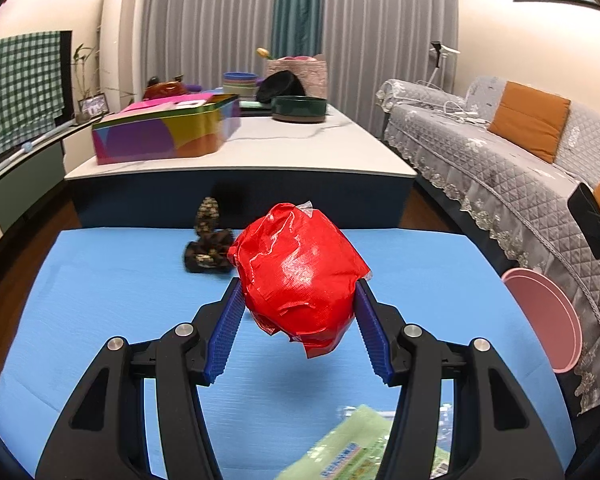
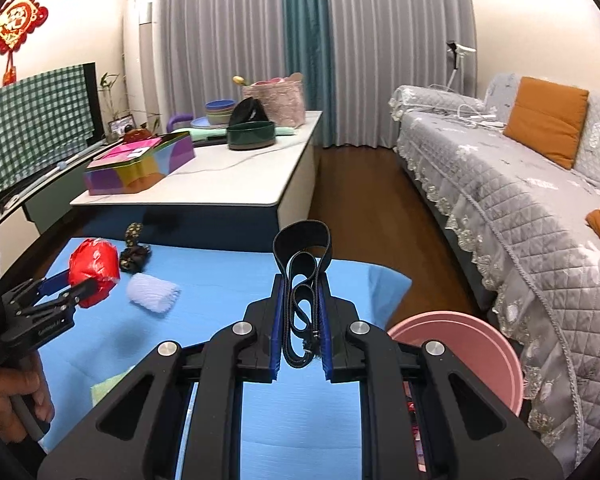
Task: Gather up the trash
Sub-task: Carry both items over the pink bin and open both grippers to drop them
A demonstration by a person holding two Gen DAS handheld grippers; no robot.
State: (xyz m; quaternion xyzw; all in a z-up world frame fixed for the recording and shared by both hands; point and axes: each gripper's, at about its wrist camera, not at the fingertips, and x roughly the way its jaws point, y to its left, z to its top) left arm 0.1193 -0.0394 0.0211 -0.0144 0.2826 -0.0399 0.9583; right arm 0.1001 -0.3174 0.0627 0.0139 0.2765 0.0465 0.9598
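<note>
Your left gripper clamps crumpled red wrapper ball above blue mat; your right gripper pinches black elastic strap near pink bin.

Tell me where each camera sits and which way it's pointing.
Left wrist: on the left gripper, facing across the blue mat toward the curtains; its fingers clamp a red wad.
Right wrist: on the right gripper, facing the same way; its fingers pinch a black strap, and the person's left hand shows.
Shared: red wad, blue mat, pink basin, colorful tin.
</note>
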